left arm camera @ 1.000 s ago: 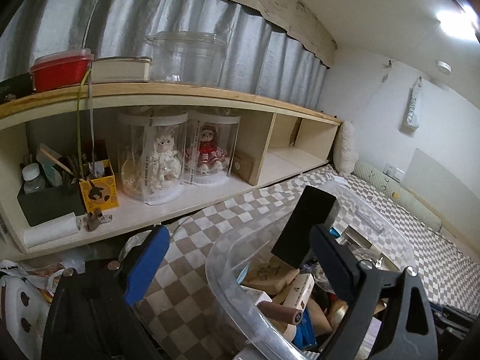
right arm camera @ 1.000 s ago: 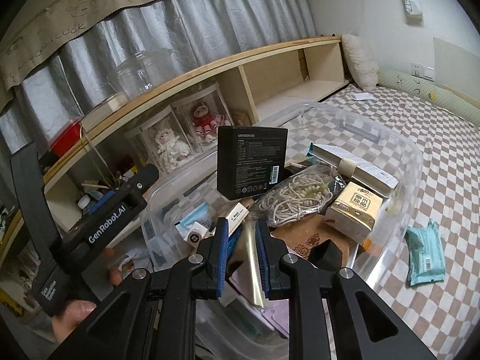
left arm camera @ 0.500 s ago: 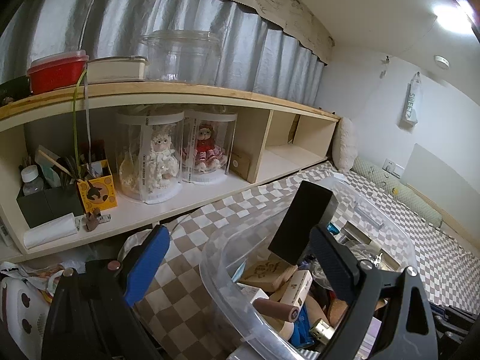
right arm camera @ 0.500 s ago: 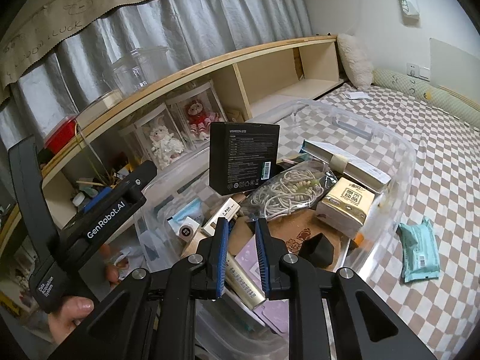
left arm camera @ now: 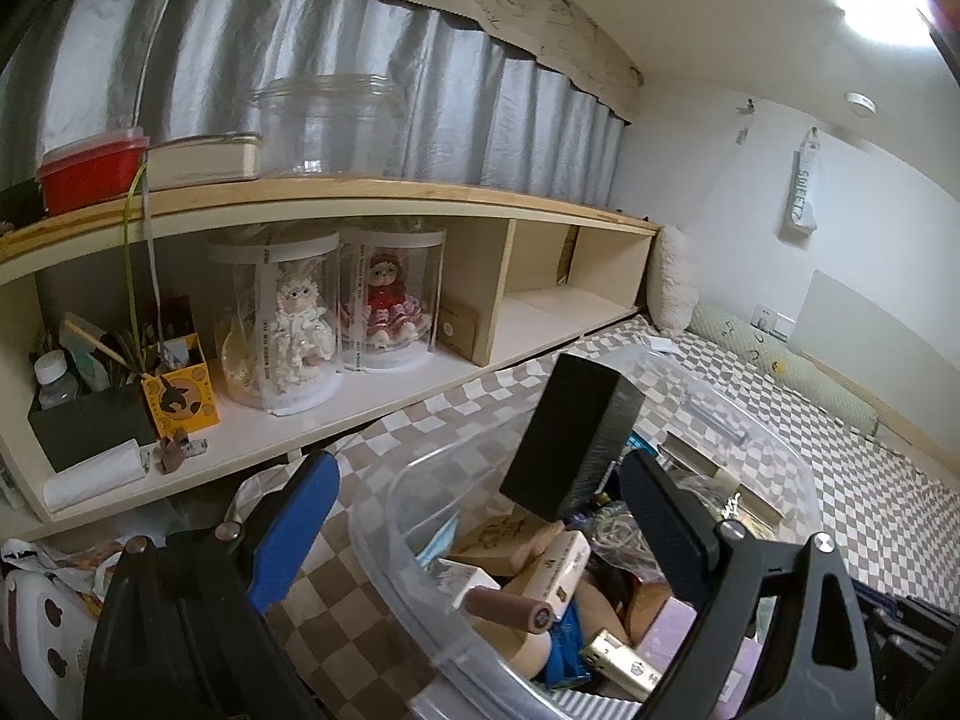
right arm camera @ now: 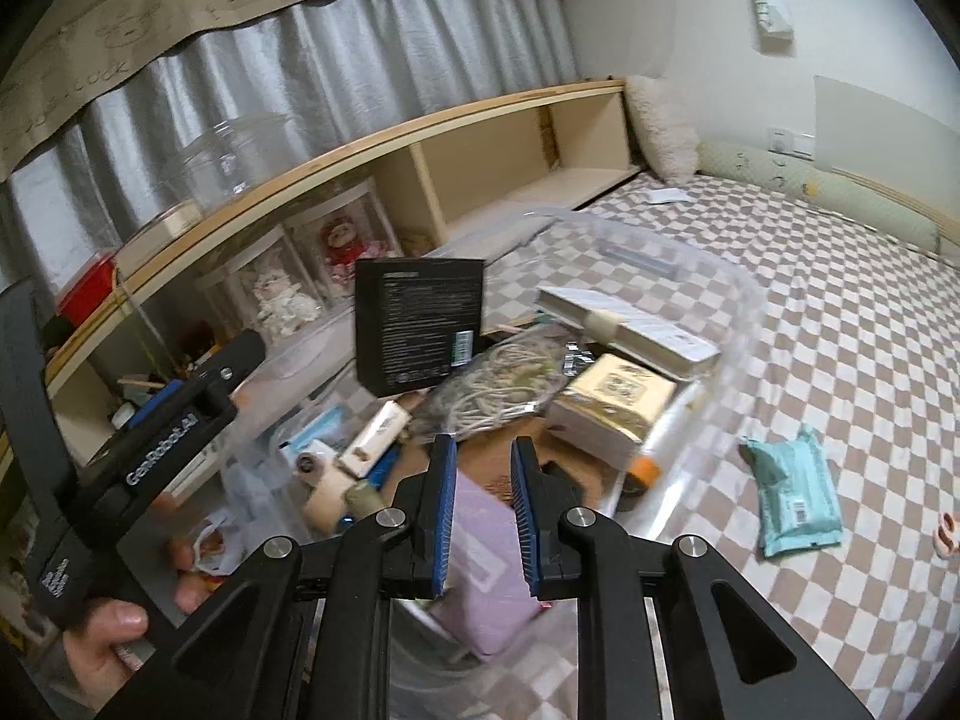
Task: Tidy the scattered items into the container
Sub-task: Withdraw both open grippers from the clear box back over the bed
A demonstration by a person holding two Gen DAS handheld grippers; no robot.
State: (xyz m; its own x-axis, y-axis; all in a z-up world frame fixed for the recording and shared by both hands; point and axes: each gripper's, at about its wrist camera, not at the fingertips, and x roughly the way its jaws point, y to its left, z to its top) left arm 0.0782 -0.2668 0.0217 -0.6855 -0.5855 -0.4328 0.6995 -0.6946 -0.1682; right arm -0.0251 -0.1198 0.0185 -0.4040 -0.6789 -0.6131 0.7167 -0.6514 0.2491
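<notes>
**A:** How did the right gripper (right arm camera: pixel 483 444) stand?

**B:** Its fingers were drawn narrow, with only a slim gap between the blue pads and nothing gripped in it. Through the gap showed a lavender box (right arm camera: pixel 486 534) lying in the container (right arm camera: pixel 738 300).

**A:** And the left gripper (left arm camera: pixel 477 462)?

**B:** Its fingers were spread wide and held nothing. The near rim of the container lay between them in the left wrist view. The right wrist view caught a person's hand (right arm camera: pixel 102 630) around its handle.

**A:** Where was the container?

**B:** It was a clear plastic tub resting on the checkered bed cover (right arm camera: pixel 840 330), just ahead of both grippers. A black box (right arm camera: pixel 420 324) stood nearly upright inside it. Beside that lay a bagged bundle of pale cable (right arm camera: pixel 498 384), and a yellow carton (right arm camera: pixel 612 402) just to the right of the bundle.

**A:** Was anything outside it?

**B:** A teal packet (right arm camera: pixel 792 492) lay flat on the bed cover, near the tub's right wall but apart from it.

**A:** And further off?

**B:** A low wooden shelf (left arm camera: pixel 360 396) ran along the curtain. It held two dolls in clear cases (left arm camera: pixel 300 324), and a red tub (left arm camera: pixel 90 168) sat on its top.
</notes>
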